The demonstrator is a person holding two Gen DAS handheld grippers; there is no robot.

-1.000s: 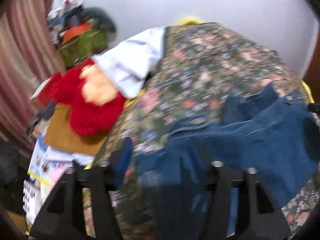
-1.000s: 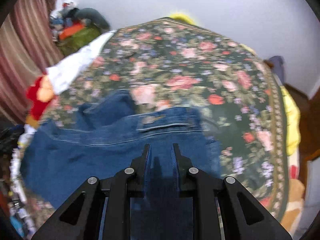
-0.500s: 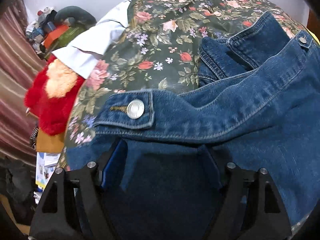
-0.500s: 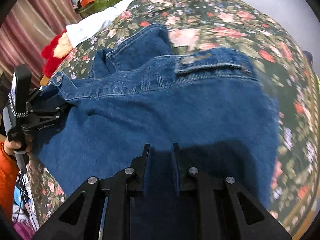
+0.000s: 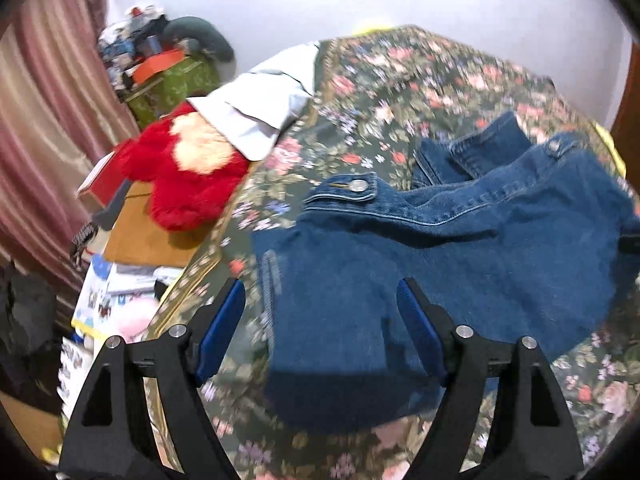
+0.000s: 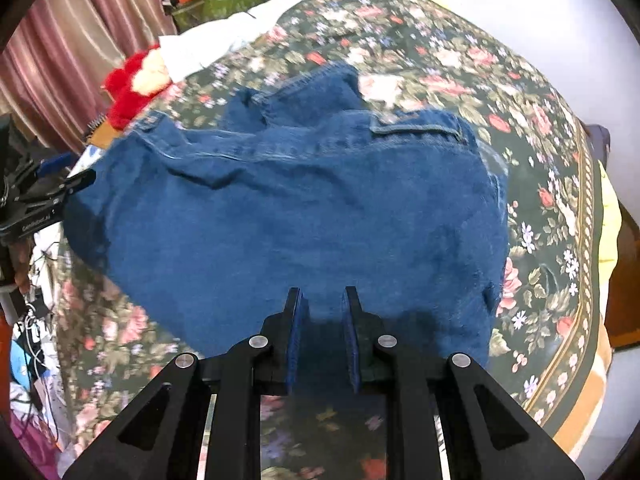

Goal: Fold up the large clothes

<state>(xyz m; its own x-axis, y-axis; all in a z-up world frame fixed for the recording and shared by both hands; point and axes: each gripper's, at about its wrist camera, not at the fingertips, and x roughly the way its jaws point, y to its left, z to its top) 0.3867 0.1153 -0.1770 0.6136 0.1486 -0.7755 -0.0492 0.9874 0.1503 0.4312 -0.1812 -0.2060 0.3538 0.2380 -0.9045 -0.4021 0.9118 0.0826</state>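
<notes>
The blue denim jacket (image 6: 304, 208) lies half-folded across the bed's dark floral bedspread (image 6: 460, 60), so this looks like the pause between folds. The left gripper (image 5: 320, 320) hovers over its near edge with jaws spread wide and empty, while the right gripper (image 6: 322, 336) has its jaws narrowly parted around the hem, not clearly pinching it. Next, I'd guess, both must take fresh holds for another fold; a red plush toy (image 5: 188, 176), white cloth (image 5: 260, 112) and pink curtain (image 5: 48, 120) crowd the bedside.
</notes>
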